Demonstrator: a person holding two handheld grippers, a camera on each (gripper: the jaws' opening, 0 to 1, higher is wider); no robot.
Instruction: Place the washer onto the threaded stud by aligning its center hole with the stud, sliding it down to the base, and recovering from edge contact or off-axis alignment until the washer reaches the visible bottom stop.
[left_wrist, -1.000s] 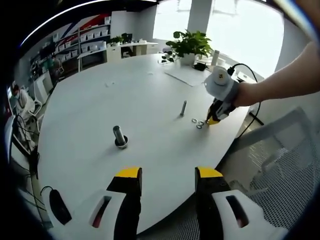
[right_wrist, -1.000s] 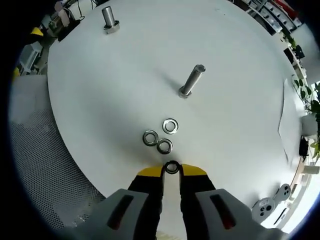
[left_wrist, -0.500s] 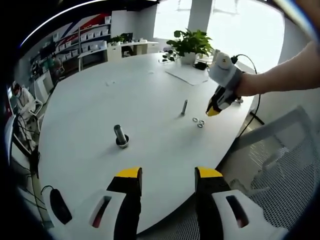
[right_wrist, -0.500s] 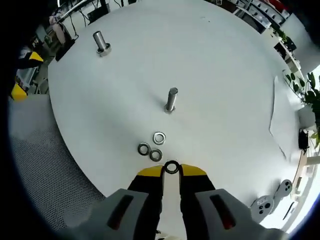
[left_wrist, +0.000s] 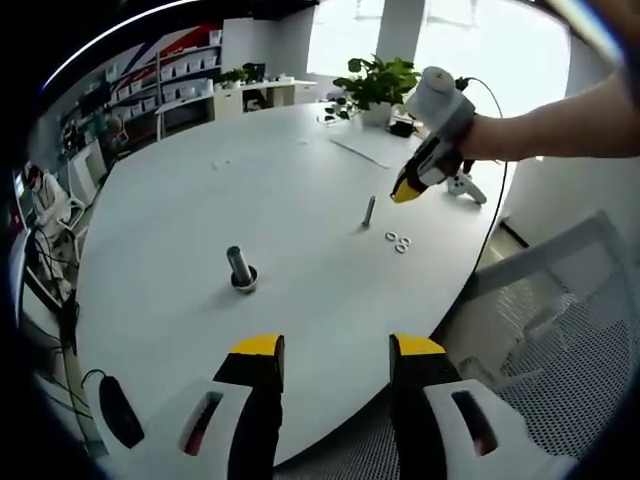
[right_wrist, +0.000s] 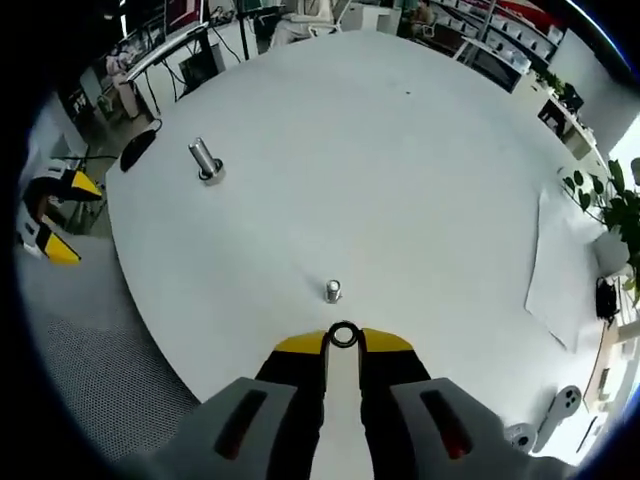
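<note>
Right hand-held gripper (right_wrist: 343, 343) raised above worktop (right_wrist: 400, 180), jaws nearly closed, pinching washer (right_wrist: 343, 335) at yellow tips; bare forearm (left_wrist: 560, 125) reaching in behind. Left hand-held gripper (left_wrist: 332, 350) low, jaws apart, nothing between.

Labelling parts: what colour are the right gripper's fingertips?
Yellow fingertips, clearest in the right gripper view.

Wide bare table (right_wrist: 400, 180) top is seen all round the threaded stud (right_wrist: 333, 291); it can be approached from any side. Obstacles nr it: three loose washers (left_wrist: 397, 241) just beside its base. A second stud (right_wrist: 205, 160) stands well apart, w/ open surface between.
</note>
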